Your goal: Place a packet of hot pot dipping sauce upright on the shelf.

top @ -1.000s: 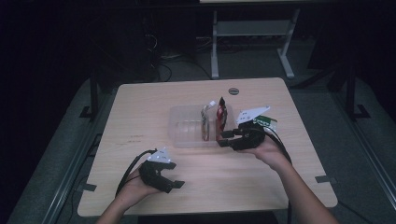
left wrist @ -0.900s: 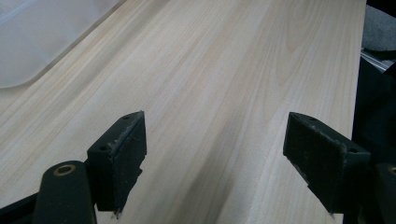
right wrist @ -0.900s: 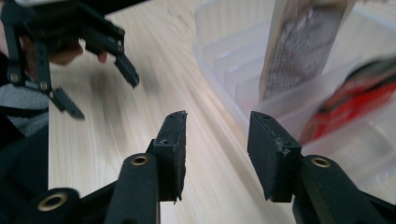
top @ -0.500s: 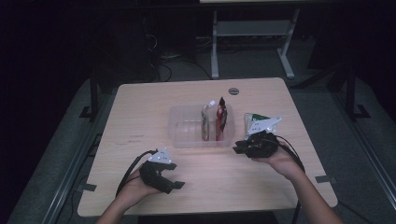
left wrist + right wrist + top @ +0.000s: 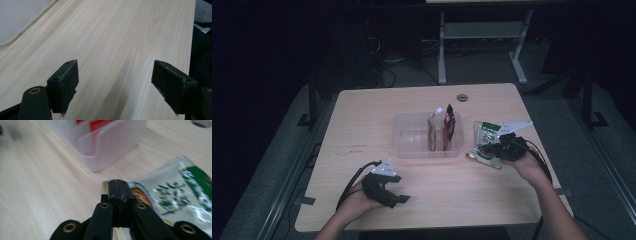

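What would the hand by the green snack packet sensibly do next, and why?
Probably lift the green packet toward the clear bin: the right gripper has just closed, seemingly on the packet's corner, and two packets already stand in the bin.

A pale, wood-grained table (image 5: 362, 115) carries a clear plastic tub (image 5: 408, 135) holding a red-and-black packet (image 5: 449, 131). The green-and-white printed foil pouch (image 5: 180, 192) shows an orange patch. Gripper pads (image 5: 65, 82) are black.

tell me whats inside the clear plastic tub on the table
Two snack packets stand upright inside the clear plastic tub: a pale packet and a dark red packet, side by side toward its right end. Their lower parts blur behind the frosted wall; the left half looks bare.
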